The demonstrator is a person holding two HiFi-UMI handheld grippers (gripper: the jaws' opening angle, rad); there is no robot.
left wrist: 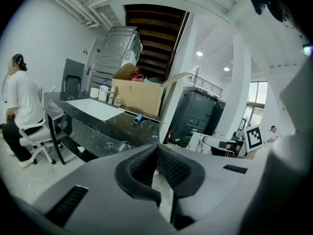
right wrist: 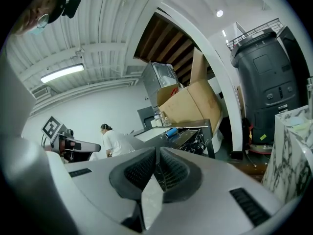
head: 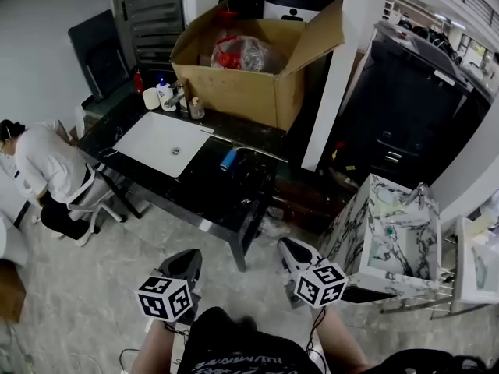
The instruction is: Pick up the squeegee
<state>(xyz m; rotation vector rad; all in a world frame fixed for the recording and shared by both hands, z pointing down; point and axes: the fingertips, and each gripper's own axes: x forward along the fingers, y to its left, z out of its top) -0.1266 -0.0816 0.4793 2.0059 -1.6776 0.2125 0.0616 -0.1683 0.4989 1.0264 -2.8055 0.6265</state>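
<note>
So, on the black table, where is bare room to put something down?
The table top is bare on the near side of the squeegee, between the white sink and the right edge. The back is crowded: bottles and the cardboard box.

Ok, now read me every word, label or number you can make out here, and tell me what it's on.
Nothing here can be read.
White print on the person's dark shirt: upside down and blurred, unreadable.
Label on the white bottle on the black counter: too small to read.
Marker cubes: black-and-white square patterns only, no words or numbers.
</note>
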